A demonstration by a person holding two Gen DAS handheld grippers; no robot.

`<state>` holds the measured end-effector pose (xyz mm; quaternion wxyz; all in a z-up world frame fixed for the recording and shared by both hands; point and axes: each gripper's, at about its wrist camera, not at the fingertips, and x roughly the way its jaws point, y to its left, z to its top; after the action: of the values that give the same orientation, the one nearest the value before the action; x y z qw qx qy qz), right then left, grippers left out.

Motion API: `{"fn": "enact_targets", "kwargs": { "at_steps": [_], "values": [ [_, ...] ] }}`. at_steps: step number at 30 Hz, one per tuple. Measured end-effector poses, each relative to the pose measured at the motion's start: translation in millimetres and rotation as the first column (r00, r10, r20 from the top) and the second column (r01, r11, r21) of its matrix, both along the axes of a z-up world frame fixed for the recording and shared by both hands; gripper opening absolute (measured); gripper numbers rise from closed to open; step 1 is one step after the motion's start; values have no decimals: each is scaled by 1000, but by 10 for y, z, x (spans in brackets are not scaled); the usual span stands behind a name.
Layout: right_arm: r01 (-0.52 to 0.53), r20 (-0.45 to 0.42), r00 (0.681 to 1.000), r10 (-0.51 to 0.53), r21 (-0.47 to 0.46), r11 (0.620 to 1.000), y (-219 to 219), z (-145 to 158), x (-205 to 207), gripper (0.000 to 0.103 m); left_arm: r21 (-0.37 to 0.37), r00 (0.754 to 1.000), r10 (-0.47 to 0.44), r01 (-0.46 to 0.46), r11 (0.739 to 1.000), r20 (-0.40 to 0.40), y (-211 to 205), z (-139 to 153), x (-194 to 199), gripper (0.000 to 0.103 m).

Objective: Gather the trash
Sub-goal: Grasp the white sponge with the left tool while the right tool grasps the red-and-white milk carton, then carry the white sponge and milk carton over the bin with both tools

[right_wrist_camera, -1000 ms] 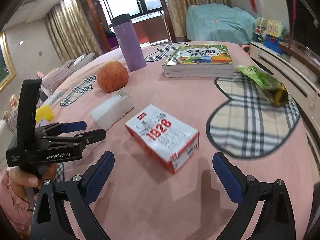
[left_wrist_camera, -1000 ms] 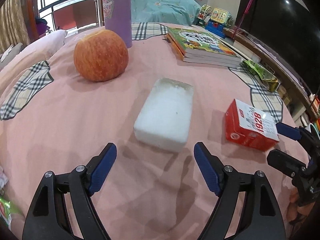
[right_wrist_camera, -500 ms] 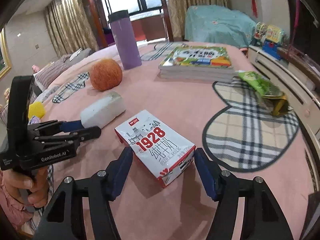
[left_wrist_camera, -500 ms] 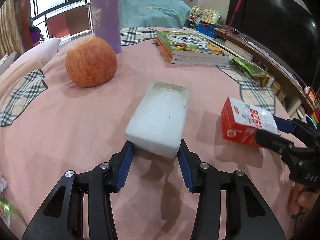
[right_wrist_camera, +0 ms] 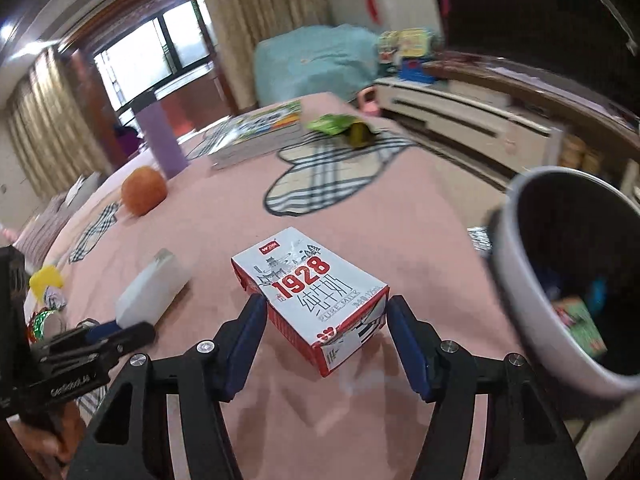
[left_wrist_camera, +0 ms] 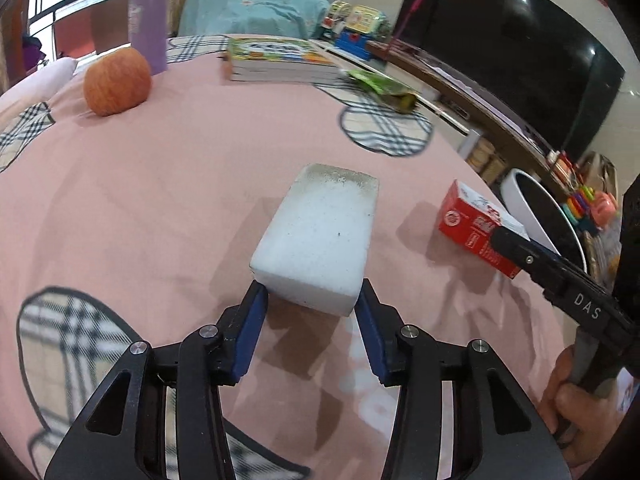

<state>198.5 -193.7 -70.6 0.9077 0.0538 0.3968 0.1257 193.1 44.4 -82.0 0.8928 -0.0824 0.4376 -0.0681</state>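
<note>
A white foam block point(left_wrist_camera: 320, 240) sticks out forward from my left gripper point(left_wrist_camera: 310, 300), whose blue pads press on its near end. A shadow lies under the block on the pink bedspread point(left_wrist_camera: 160, 208). My right gripper point(right_wrist_camera: 324, 320) is shut on a red and white "1928" milk carton point(right_wrist_camera: 312, 292), held by its sides a little above the cover. A white bin point(right_wrist_camera: 516, 248) with trash inside stands just right of the carton, by the bed's edge. In the left wrist view the carton point(left_wrist_camera: 472, 220) and bin point(left_wrist_camera: 528, 204) are at the right.
An apple point(left_wrist_camera: 118, 82), a purple bottle point(left_wrist_camera: 148, 16), a stack of books point(left_wrist_camera: 280, 60) and a green snack wrapper point(left_wrist_camera: 380, 88) lie farther back. Yellow and crumpled wrappers point(right_wrist_camera: 46, 284) sit at the bed's left edge. A low cabinet point(right_wrist_camera: 460, 112) runs along the right.
Both grippers went from wide open to shut, the left on the foam block, the right on the milk carton. Both then moved rightward, and the bin came into view.
</note>
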Motion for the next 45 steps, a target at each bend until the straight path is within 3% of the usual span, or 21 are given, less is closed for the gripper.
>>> {"fn": "enact_targets", "kwargs": {
  "at_steps": [5,7,8,10,18,22,25,28,29,32,38,45],
  "values": [
    [-32,-22,999,32,-5,999,-30,14,-123,65,43,1000,-15,15,999,-1,-77,-21,-77,52],
    [-57,-40,998,57,1,998,-51,-10,-150,70,38,1000,-10,10,999,-12,-23,-25,-87,64],
    [-68,-46,997,68,2,998,-46,-14,-163,78,39,1000,-6,6,999,-12,6,-23,-96,68],
    [-100,-42,994,100,6,995,-79,11,-171,87,45,1000,-1,1,999,3,54,0,-125,70],
    [-219,-2,975,220,-101,970,14,97,-87,88,81,999,-43,41,996,19,-21,8,1,76],
    [-260,-5,965,263,-154,953,151,60,20,88,103,998,-65,64,993,4,-115,-22,88,76],
    [-275,-30,962,273,-133,952,169,-5,80,85,106,997,-83,83,991,-1,-169,-29,137,76],
    [-259,-46,966,255,-129,957,156,-54,80,65,138,998,-66,67,988,-12,-195,-76,195,75],
    [-257,-57,966,252,-120,959,146,-73,80,64,131,998,-65,66,989,-12,-191,-88,204,68],
    [-240,-63,970,234,-104,965,110,-94,34,63,120,998,-69,70,990,-10,-200,-86,199,52],
    [-155,-57,987,153,-27,988,-24,-43,-114,62,108,998,-67,66,992,4,-294,-43,76,51],
    [-75,7,997,74,53,996,-190,116,-376,61,108,994,-108,104,989,30,-528,40,-103,51]
  ]
}}
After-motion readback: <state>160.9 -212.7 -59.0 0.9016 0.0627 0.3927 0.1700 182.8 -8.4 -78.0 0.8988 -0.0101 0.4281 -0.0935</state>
